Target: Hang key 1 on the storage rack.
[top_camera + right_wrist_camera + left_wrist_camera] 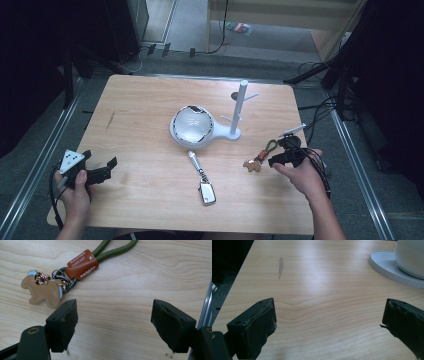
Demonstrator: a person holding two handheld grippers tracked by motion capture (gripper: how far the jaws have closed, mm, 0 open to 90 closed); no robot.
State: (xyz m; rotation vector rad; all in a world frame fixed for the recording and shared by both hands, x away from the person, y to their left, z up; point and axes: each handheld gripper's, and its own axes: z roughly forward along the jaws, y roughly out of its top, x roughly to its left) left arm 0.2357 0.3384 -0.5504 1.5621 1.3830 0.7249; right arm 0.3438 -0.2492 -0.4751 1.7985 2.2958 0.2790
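A keychain (260, 157) lies on the right side of the wooden table (140, 105). It has a green cord loop (112, 247), a brown leather tag (82, 264) and a tan dog-shaped charm (42, 291). My right gripper (280, 152) sits just right of it, and in the right gripper view the right gripper (115, 306) is open, with bare wood between its jaws and the charm just beyond the left jaw. My left gripper (101, 157) rests at the table's front left. In the left gripper view the left gripper (329, 307) is open over bare wood.
A white bowl (192, 125) sits on a white base with an upright peg stand (239, 107) mid-table; the base rim (387, 267) shows ahead of the left gripper. A silver key fob (206, 192) on a metal strap lies front centre. A metal rail (207, 302) borders the table's right edge.
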